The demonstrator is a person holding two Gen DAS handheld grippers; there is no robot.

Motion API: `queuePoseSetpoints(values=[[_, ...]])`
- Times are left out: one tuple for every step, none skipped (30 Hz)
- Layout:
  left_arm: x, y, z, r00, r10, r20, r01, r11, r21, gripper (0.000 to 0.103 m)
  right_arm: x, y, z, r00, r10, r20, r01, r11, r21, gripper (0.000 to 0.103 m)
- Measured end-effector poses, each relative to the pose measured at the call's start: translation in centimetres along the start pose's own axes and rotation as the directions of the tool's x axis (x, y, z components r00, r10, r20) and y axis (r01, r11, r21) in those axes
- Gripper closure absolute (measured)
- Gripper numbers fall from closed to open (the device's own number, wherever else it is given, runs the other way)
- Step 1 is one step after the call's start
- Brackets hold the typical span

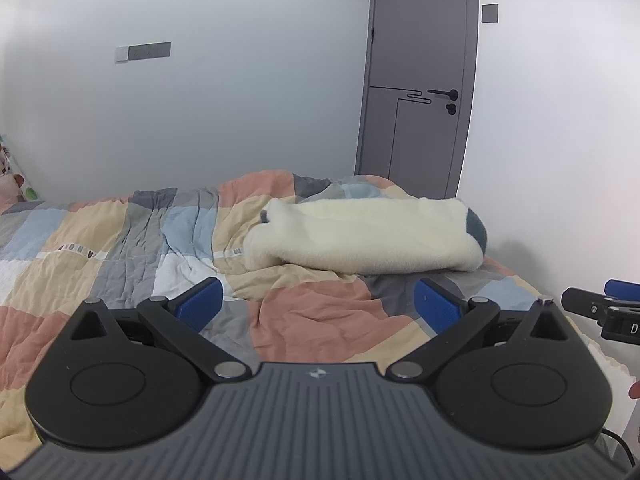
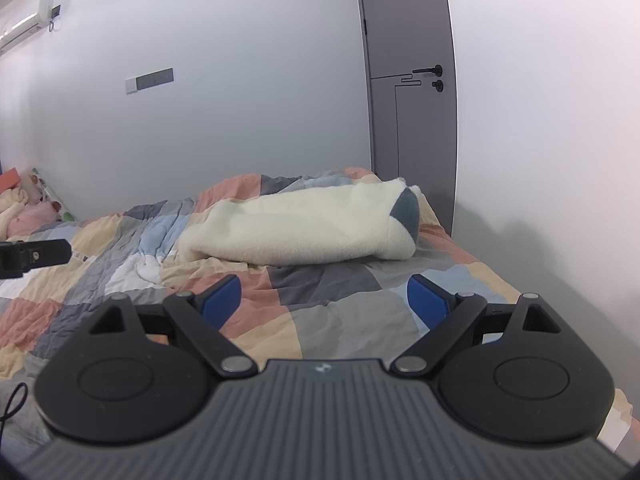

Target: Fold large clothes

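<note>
So the cream fleece garment with a blue-grey patch (image 1: 368, 236) is lying bundled up at the far right end of the bed, on the wrinkled patchwork quilt in peach, grey, blue and yellow (image 1: 132, 240), not far from the grey door with a black handle (image 1: 420, 80). The left gripper (image 1: 318, 304) has its jaws wide open with nothing between them, hanging over the near part of the quilt. Same for the right gripper (image 2: 324, 300), open and empty, well short of the garment.
</note>
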State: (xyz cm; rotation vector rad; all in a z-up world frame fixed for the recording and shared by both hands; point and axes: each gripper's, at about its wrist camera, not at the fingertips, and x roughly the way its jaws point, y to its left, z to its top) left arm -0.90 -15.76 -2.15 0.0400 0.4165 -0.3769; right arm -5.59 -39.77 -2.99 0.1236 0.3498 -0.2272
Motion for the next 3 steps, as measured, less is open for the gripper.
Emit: queuePoseSetpoints(values=[[0.03, 0.06, -0.02, 1.0, 0.0, -0.001, 0.0, 1.0, -0.001, 0.0, 0.01, 0.05, 0.04, 1.0, 0.0, 0.001, 0.0, 1.0, -0.001, 0.012], [0.01, 0.11, -0.02, 1.0, 0.0, -0.002, 0.0, 1.0, -0.001, 0.0, 0.03, 0.06, 0.04, 1.0, 0.0, 0.002, 0.0, 1.0, 0.0, 0.012], [0.0, 0.14, -0.02, 1.0, -0.002, -0.003, 0.002, 1.0, -0.001, 0.0, 0.05, 0.05, 0.04, 1.0, 0.0, 0.002, 0.0, 1.0, 0.001, 0.011]])
